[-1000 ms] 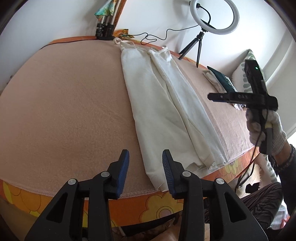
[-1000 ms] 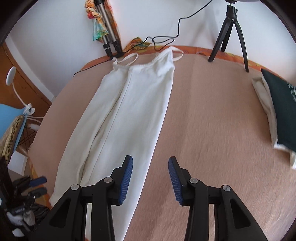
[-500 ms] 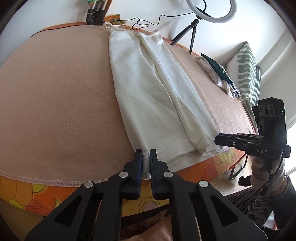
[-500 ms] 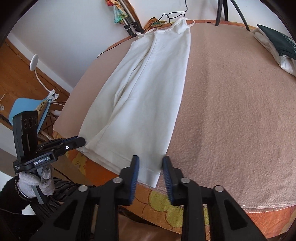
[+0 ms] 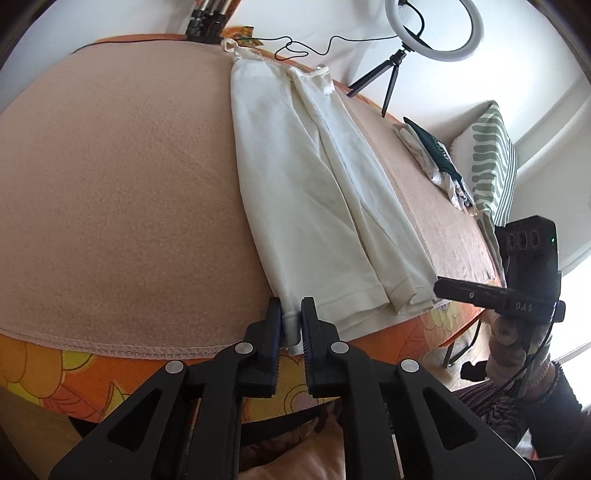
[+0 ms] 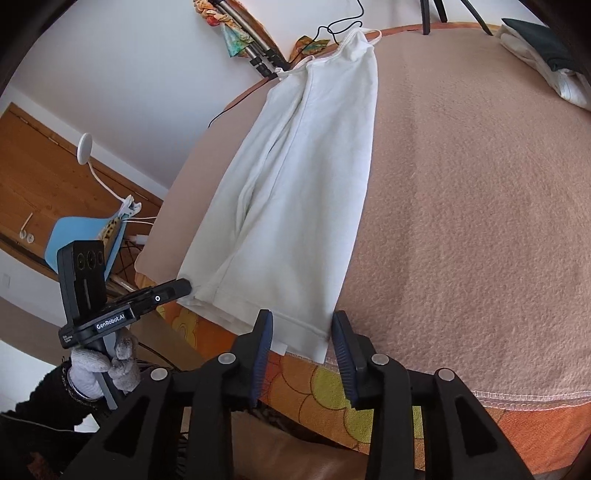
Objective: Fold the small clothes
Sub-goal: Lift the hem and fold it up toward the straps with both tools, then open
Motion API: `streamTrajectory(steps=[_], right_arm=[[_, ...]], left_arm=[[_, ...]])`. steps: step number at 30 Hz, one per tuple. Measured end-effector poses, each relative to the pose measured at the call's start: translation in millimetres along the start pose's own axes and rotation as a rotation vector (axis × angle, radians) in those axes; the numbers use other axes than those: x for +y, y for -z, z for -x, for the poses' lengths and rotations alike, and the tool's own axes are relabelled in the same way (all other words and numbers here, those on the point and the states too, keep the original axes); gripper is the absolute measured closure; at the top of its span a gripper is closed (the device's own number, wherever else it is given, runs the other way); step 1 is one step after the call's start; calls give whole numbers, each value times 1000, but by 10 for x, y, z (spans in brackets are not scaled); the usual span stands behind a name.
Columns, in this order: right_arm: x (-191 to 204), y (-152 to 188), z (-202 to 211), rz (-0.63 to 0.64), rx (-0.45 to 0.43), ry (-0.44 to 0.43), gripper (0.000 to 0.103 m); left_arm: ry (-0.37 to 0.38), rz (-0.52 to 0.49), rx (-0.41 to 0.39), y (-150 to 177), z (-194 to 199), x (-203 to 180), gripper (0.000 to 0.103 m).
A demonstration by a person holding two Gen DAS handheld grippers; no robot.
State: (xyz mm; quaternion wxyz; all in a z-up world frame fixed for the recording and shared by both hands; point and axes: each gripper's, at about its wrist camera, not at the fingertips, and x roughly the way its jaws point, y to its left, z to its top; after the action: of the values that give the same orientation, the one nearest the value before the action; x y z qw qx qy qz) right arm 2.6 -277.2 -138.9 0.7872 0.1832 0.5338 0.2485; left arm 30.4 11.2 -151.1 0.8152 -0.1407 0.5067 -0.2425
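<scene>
Now left gripper (image 5: pixel 291 325) clamped on white dress (image 5: pixel 314 192) hem corner at 6 o'clock; right gripper (image 6: pixel 303 332) reopened wider, jaws apart, straddling opposite hem corner.

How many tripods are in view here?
2: the ring light's tripod on the bed's far right edge, and a folded tripod against the wall beyond the white top's straps. Others may be hidden.

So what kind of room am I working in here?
Most likely a bedroom at home set up for filming: the white garment lies on a bed under a peach blanket, a striped pillow sits at one end, and a ring light stands behind.
</scene>
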Motion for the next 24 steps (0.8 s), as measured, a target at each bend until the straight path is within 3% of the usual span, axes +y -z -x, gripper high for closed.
streamTrajectory(steps=[2,5,15,24], right_arm=[[31,24,-64,10,20,-34,86],[74,52,-112,24,24,-30,98],[-78,-139,131,-107,-74,-198,101],[-96,-670,192,-140,-158,-189,101]], left_arm=[[8,-14,2,1,-7,-18,94],[22,-21,3,6,5,-42,99],[122,31,-69,-263,233,-69,99],[94,52,-143,-807,234,-54,99]])
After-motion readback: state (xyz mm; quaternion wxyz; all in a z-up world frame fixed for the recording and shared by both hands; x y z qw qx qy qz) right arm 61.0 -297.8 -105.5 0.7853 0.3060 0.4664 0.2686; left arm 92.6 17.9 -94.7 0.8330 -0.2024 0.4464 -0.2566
